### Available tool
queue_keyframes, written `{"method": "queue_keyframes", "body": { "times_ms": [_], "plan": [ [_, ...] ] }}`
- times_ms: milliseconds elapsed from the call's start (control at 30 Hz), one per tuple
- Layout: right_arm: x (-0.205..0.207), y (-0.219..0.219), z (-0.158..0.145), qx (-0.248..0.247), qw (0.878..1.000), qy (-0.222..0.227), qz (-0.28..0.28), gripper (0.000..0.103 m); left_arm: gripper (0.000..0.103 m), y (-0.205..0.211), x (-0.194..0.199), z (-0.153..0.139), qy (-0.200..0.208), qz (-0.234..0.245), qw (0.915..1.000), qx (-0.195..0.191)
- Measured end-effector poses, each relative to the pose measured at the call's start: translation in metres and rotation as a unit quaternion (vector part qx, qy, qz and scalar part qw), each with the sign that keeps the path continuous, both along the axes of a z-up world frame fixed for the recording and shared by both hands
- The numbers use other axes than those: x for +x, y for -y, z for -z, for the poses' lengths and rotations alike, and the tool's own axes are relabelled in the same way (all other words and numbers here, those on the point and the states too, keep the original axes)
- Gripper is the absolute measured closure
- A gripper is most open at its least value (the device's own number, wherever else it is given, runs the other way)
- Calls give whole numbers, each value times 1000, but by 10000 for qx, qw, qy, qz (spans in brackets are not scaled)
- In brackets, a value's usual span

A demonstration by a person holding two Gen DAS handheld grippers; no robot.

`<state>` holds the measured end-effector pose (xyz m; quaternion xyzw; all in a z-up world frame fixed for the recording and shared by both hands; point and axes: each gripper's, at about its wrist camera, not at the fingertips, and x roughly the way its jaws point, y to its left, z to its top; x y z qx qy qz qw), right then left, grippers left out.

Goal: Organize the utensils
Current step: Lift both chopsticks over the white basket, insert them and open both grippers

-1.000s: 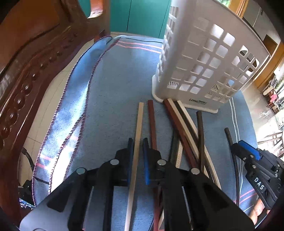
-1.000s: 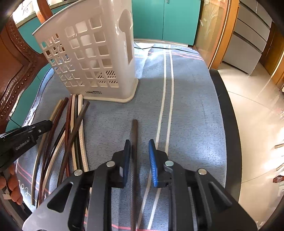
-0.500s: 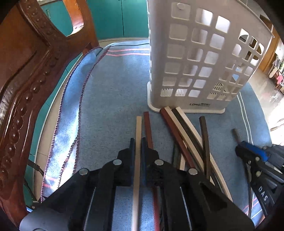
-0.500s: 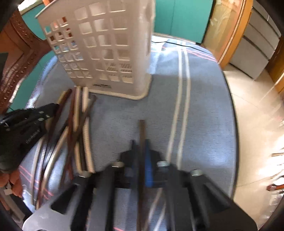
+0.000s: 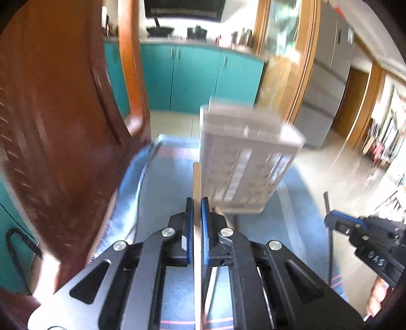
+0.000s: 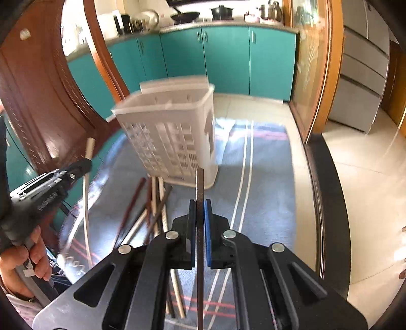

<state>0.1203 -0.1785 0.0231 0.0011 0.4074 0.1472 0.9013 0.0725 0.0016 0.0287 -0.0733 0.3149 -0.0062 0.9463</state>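
A home kitchen with a dining corner: teal cupboards run under a counter holding a wok, a pot and jars. A steel fridge, carved wooden chair, tiled floor and cloth-covered bench show it.

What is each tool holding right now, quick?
Left tool: shut on a pale chopstick.
Right tool: shut on a dark chopstick.
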Motion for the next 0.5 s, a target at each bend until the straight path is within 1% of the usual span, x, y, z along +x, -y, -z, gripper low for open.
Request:
{"method": "queue_keyframes", "body": {
  "times_ms": [33, 100, 167, 267, 300, 333, 400, 433, 467, 500],
  "plan": [
    [-4, 1, -7, 64, 10000, 67, -4, 96, 96, 0, -8, -9, 125, -6, 9999, -26],
    [-12, 6, -23, 218, 9995, 209, -25, 96, 96, -2, -25, -35, 485, -33, 9988, -106],
    [-20, 10, -44, 354, 9985, 410, -25, 96, 96, -7, -37, -57, 801, -79, 9965, -223],
    [-28, 18, -70, 565, 9960, 692, -23, 96, 96, -15, -54, -90, 1286, -190, 9903, -484],
    [-32, 18, -77, 630, 9950, 772, -23, 96, 96, -18, -58, -96, 1416, -225, 9880, -571],
    [-35, 20, -86, 710, 9936, 873, -27, 96, 96, -21, -62, -104, 1571, -260, 9849, -678],
    [-42, 23, -105, 854, 9903, 1097, -29, 96, 96, -26, -73, -121, 1992, -345, 9750, -921],
    [-43, 25, -114, 919, 9879, 1247, -15, 96, 96, -28, -76, -128, 2240, -422, 9682, -1033],
    [-42, 27, -126, 988, 9846, 1445, 22, 96, 96, -29, -76, -132, 2387, -482, 9637, -1093],
    [-40, 28, -134, 1027, 9825, 1552, 51, 96, 96, -29, -76, -139, 2619, -605, 9557, -1196]
  ]
}}
